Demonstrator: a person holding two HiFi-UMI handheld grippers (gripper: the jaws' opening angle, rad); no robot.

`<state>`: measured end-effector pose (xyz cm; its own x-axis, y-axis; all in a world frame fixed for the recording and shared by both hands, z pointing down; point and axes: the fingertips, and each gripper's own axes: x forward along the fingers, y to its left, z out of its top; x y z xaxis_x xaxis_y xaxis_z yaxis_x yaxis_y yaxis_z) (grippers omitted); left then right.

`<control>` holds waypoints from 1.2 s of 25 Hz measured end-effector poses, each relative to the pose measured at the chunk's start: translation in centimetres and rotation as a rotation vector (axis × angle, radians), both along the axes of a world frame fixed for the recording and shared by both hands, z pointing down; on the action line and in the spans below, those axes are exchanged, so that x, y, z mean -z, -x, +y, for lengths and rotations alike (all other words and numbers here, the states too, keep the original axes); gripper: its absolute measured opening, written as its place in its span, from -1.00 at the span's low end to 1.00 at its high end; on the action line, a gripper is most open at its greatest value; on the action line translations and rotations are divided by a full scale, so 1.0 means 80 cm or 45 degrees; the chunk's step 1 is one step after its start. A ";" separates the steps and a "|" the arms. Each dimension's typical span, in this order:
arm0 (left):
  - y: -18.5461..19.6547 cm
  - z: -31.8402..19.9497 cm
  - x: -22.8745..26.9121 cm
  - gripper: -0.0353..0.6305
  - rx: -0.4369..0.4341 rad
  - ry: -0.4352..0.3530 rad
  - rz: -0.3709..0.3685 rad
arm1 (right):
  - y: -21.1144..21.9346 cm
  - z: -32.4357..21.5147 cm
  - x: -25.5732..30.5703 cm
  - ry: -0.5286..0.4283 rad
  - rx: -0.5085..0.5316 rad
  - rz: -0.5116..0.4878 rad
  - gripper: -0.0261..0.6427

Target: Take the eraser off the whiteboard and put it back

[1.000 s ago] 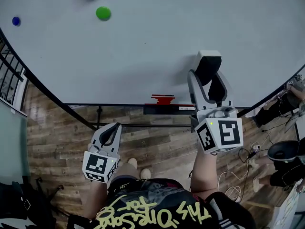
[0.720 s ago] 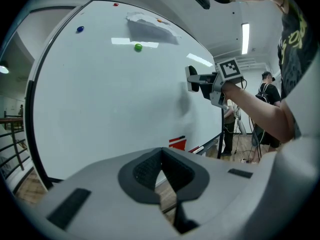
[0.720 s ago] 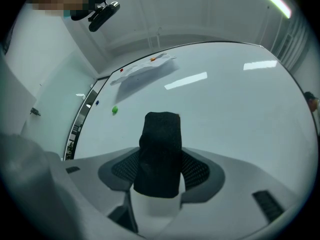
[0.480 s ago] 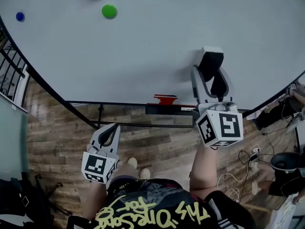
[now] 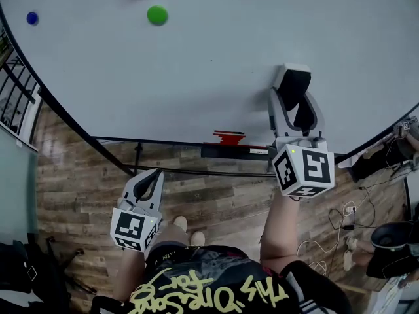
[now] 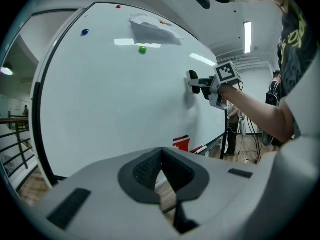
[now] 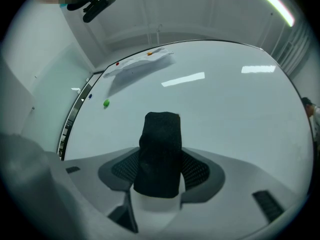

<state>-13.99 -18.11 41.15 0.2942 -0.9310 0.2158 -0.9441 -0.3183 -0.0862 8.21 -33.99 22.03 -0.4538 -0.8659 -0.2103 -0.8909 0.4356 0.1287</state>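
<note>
My right gripper is shut on the eraser, a white block with black felt, and holds it up at the whiteboard. In the right gripper view the eraser stands between the pads with the board right behind it. Whether it touches the board I cannot tell. The left gripper view shows it from the side, the eraser at the board's surface. My left gripper hangs low over the floor, shut on nothing, its pads meeting at the tips.
A green magnet and a blue magnet stick on the board at upper left, with a paper sheet higher up. A marker tray with a red item runs under the board. Cables lie on the wooden floor at right.
The right gripper with the eraser has crept slightly up and right along the board. The left gripper has hardly moved.
</note>
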 end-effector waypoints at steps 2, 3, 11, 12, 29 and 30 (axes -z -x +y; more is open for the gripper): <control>0.002 0.000 -0.001 -0.87 0.008 0.002 -0.001 | -0.003 -0.003 0.000 0.002 -0.010 0.003 -0.21; 0.003 0.000 -0.001 -0.87 0.010 0.002 -0.002 | -0.004 -0.004 0.000 0.002 -0.014 0.002 -0.21; 0.002 0.002 -0.002 -0.87 0.006 0.008 -0.003 | -0.010 -0.007 0.000 0.009 -0.034 -0.003 -0.21; 0.003 0.002 -0.003 -0.87 0.010 0.012 -0.006 | -0.011 -0.008 0.000 0.010 -0.036 -0.005 -0.21; 0.008 0.008 -0.001 -0.87 0.030 0.009 -0.006 | -0.009 -0.002 -0.010 -0.017 -0.050 0.075 -0.19; 0.008 0.008 -0.001 -0.87 0.027 0.008 -0.005 | -0.010 0.001 -0.012 -0.013 -0.048 0.081 -0.19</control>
<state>-14.62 -17.47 41.26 0.2739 -0.9355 0.2231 -0.9501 -0.2992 -0.0881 8.98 -33.91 23.03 -0.4339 -0.8805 -0.1909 -0.8964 0.4006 0.1896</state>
